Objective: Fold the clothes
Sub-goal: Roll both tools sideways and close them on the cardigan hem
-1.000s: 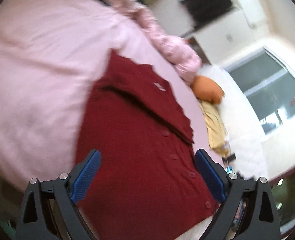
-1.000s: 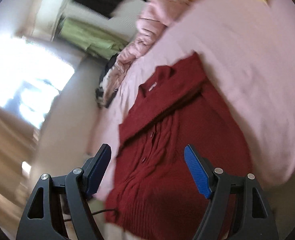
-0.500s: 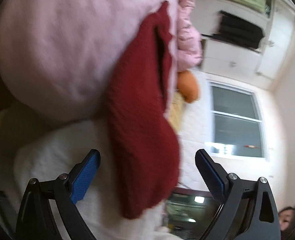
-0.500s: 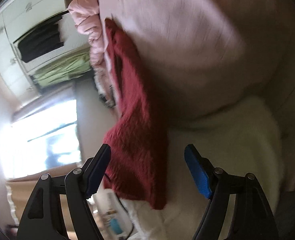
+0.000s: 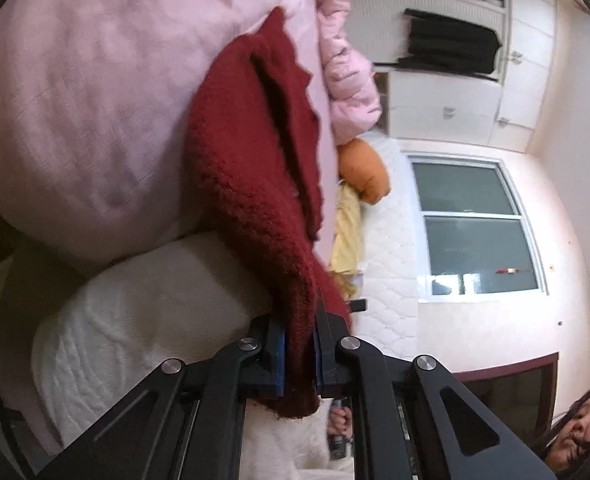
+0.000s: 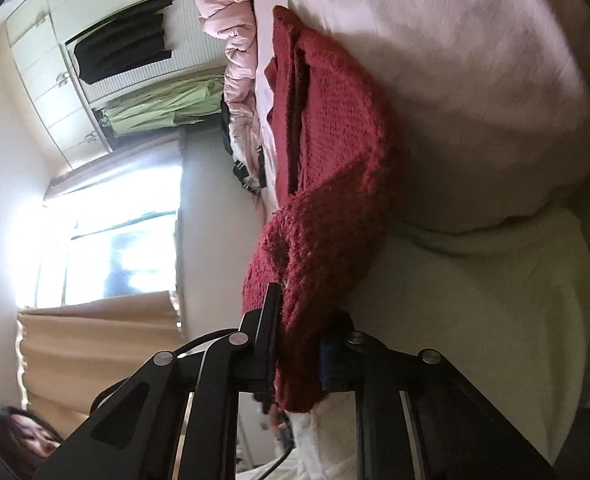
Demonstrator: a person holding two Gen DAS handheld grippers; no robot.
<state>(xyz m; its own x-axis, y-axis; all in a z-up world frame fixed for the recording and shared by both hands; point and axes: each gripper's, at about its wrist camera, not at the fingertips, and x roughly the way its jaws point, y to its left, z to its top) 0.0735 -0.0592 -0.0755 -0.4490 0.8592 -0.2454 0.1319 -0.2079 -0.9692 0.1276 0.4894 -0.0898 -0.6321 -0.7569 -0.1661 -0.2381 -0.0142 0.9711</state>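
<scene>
One dark red knitted cardigan [image 5: 251,184], one orange cushion [image 5: 365,170], one pale pink puffy quilted jacket [image 5: 345,60], two black grippers.

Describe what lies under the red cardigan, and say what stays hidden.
The red cardigan lies on a pink sheet over a white quilted mattress. Its hem hangs over the edge. The sheet beneath it is covered.
</scene>
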